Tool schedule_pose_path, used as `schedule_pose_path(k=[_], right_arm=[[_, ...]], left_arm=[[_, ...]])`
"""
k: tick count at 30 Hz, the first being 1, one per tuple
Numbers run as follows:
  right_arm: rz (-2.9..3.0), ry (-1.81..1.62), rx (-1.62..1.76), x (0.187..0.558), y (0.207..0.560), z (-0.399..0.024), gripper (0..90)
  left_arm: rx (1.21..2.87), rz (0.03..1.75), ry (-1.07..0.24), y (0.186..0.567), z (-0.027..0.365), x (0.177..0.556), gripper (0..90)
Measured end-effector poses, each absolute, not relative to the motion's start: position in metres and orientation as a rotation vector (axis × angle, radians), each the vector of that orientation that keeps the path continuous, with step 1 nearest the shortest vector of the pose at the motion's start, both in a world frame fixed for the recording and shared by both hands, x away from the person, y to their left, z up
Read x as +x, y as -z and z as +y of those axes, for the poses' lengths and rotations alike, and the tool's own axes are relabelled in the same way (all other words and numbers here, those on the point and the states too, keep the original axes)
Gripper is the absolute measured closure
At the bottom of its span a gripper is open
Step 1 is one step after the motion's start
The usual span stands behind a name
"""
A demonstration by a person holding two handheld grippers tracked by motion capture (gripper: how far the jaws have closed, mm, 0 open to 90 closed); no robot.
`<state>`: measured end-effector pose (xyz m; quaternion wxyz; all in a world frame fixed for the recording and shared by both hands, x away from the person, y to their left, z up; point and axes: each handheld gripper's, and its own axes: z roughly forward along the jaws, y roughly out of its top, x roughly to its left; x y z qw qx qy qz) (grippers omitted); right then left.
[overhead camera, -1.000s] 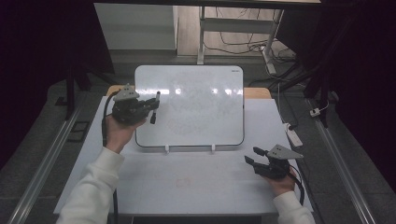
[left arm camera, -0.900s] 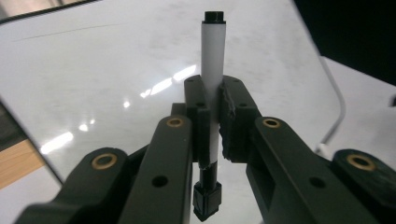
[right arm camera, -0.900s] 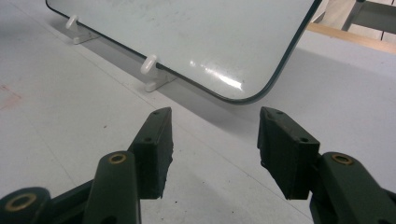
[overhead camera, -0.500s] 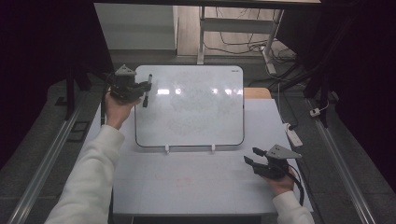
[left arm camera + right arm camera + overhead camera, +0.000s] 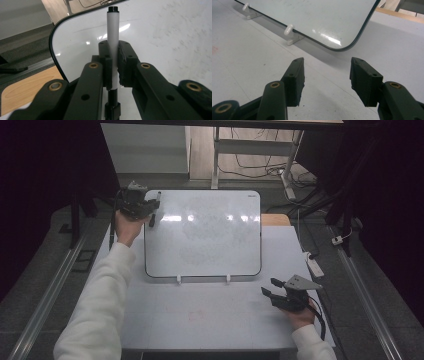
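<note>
On the grey table point(image 5: 210, 320), the whiteboard's point(image 5: 210, 235) eleven o'clock corner meets a light, stiff, slick marker point(image 5: 113, 37), clamped mid-barrel by the left gripper point(image 5: 113, 65); the right gripper point(image 5: 325, 80) rests wide, empty.

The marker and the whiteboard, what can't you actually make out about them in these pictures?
- Marker: in the left gripper view the left gripper is shut on its barrel, covering the middle; whether its tip is capped or touches the board cannot be told.
- Same marker in the high view: too small and dark for detail.
- Whiteboard: faint smudges, unreadable in the high view.
- Whiteboard in the right gripper view: cut off by the top edge, beyond the open right gripper.
</note>
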<state>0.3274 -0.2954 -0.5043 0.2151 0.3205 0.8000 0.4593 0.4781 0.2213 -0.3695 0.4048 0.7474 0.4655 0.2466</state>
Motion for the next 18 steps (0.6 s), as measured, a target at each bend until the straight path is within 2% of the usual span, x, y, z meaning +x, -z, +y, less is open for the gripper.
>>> schedule_pose_path(k=[18], right_arm=[[2.229,-1.259,0.879,0.327,0.506,-0.294,45.2]], left_arm=[[1.943,1.156,-0.680,0.378,0.208,0.490,80.9]])
